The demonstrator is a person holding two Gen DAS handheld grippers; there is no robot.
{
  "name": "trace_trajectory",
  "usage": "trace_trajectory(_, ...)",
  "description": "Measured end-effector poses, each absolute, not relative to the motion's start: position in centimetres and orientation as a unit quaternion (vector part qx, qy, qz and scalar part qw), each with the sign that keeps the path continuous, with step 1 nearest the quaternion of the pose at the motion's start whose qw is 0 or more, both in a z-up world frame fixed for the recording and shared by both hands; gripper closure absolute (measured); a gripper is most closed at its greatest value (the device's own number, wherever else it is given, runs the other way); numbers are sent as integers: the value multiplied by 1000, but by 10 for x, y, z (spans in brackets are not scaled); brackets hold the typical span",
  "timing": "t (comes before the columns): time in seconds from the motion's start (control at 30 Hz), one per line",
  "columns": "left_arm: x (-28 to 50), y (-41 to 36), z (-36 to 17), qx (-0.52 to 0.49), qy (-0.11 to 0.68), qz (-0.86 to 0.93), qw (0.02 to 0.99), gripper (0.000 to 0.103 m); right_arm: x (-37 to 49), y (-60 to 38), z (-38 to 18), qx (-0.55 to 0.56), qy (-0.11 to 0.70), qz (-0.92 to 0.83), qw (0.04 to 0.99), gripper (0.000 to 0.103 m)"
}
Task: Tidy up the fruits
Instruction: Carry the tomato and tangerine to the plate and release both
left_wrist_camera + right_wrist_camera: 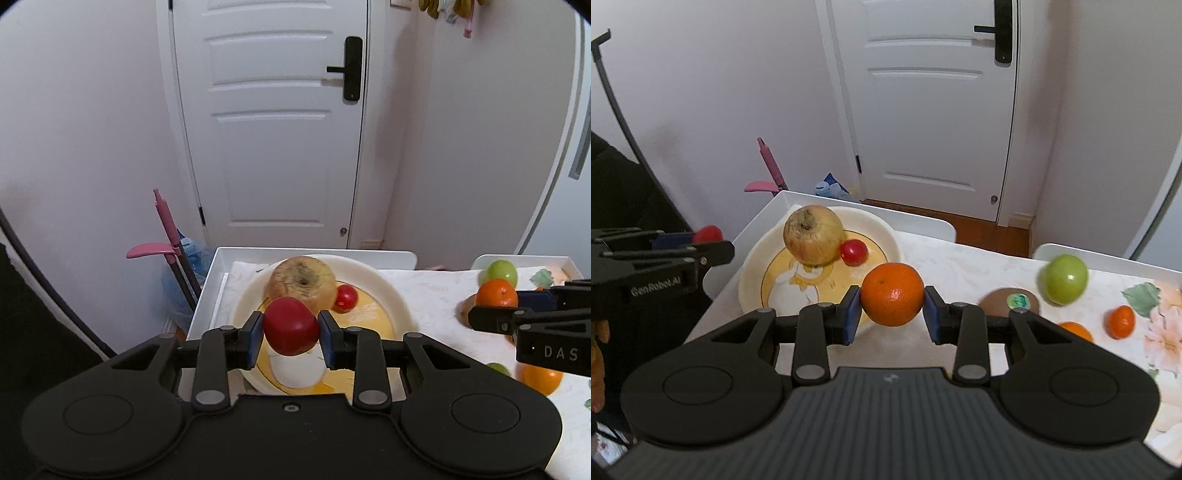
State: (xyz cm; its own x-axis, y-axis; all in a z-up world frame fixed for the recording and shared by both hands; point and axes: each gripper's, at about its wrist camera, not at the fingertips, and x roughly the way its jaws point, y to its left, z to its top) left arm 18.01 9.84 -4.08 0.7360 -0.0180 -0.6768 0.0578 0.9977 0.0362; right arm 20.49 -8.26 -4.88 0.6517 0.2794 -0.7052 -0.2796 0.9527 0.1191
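Red fruit point(291, 326), perhaps an apple, clamped between left fingers point(255, 339), orange point(892, 294) between right fingers point(854, 314)

Home interior: white panelled door point(273, 122) with lock handle point(351, 69), pink broom point(168, 229) lower left, floral-clothed desk point(960, 266).

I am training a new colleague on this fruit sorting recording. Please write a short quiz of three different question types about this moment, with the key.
1. True or false: the left gripper is shut on a red fruit.
2. Which fruit does the right gripper hold? A) green apple B) orange C) kiwi
3. Fill in: on the plate, a small red fruit lies beside a large yellowish ____.

Key: 1 true; 2 B, the orange; 3 apple.
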Motion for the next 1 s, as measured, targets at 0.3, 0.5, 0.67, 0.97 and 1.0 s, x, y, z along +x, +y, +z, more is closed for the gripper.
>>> trace_trajectory(0.3,223,121,-75,36,395,-37,917,68,235,-48,-66,-3,404,138,904,53)
trace_trajectory(0.5,249,123,-101,43,426,-50,902,68,248,-40,-73,1,416,126,900,53)
trace_trajectory(0.67,257,122,-113,57,437,-59,896,68,252,-40,-76,1,422,118,899,53)
trace_trajectory(0.97,249,126,-105,59,406,-70,910,16,255,-42,-78,6,426,107,898,53)
trace_trajectory(1.0,247,126,-103,61,402,-71,911,16,255,-42,-79,5,426,107,898,53)
